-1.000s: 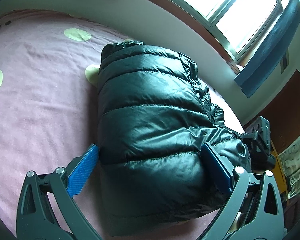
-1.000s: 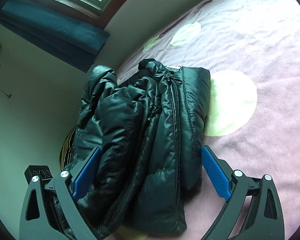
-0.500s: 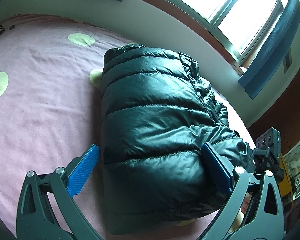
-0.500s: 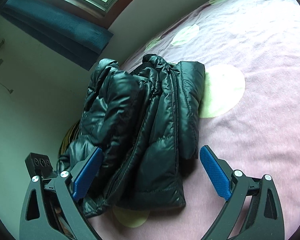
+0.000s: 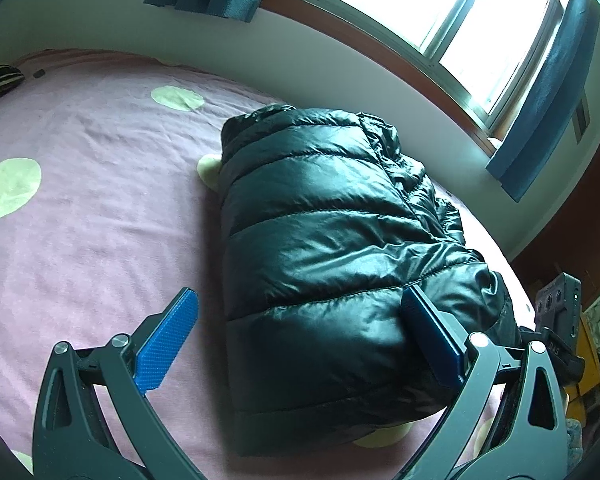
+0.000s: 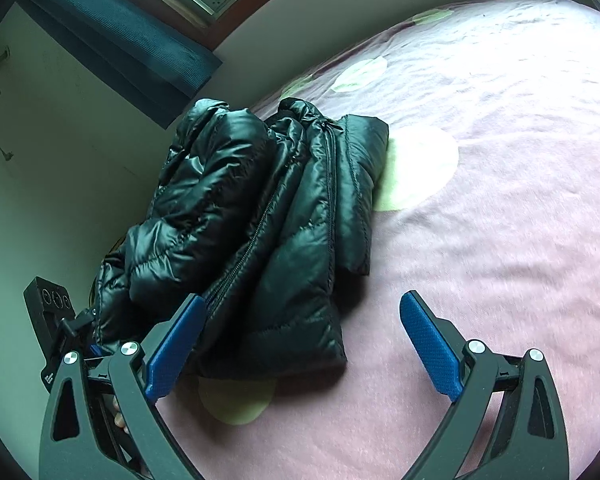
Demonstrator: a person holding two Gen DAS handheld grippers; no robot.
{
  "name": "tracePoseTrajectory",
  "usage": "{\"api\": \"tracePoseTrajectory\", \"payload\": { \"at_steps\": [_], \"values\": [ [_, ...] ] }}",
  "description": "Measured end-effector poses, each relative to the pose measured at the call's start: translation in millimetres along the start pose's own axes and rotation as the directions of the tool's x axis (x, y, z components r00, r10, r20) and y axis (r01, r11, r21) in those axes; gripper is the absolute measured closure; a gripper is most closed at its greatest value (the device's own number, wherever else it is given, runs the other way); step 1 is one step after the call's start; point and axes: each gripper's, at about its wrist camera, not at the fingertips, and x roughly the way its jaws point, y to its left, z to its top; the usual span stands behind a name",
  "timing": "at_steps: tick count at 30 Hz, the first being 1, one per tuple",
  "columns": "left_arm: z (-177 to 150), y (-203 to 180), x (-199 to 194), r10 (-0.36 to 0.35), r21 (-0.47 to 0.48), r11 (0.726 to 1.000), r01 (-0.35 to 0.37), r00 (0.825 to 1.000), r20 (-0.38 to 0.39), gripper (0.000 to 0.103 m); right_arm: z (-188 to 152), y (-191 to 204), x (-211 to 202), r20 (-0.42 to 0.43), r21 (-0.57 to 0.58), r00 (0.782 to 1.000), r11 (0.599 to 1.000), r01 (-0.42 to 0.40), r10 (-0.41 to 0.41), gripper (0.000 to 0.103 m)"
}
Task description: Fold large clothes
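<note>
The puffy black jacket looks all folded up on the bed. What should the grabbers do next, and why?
Probably lift both away. The jacket lies as a compact bundle on the pink blanket, and the left gripper and right gripper are open, gripping nothing.

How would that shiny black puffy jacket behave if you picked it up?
The jacket would probably flop and spring open: its quilted folds already bulge loosely. Its glossy shell looks slippery, so layers may slide apart. Puffy filling suggests it is light for its bulk.
</note>
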Motion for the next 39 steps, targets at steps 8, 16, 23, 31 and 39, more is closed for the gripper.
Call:
{"api": "tracePoseTrajectory", "payload": {
  "at_steps": [8,16,23,31,39],
  "values": [
    [-4.2,6.2,-7.8,0.014,-0.038,0.999,-0.014,1.0,0.006,0.002,-2.9,6.6,-1.3,0.013,-0.011,1.0,1.0,0.023,-0.023,0.006],
    [-20.5,-5.9,-30.9,0.125,0.019,0.992,-0.125,0.991,0.038,0.002,-16.6,18.9,-10.8,0.008,-0.085,0.995,0.992,0.095,-0.094,0.006],
    [-28.7,-28.4,-57.4,0.22,0.082,0.97,-0.23,0.969,0.116,0.002,-23.5,39.6,-27.9,0.07,-0.176,0.978,0.963,0.204,-0.194,0.006],
    [-33.3,-41.1,-76.3,0.296,0.095,0.946,-0.31,0.946,0.133,0.002,-27.5,60.3,-48.6,0.137,-0.22,0.963,0.941,0.256,-0.23,0.006],
    [-40.2,-42.2,-84.4,0.33,0.08,0.937,-0.341,0.936,0.123,0.002,-36.9,79.3,-49.4,0.135,-0.27,0.965,0.929,0.254,-0.225,0.006]
  ]
}}
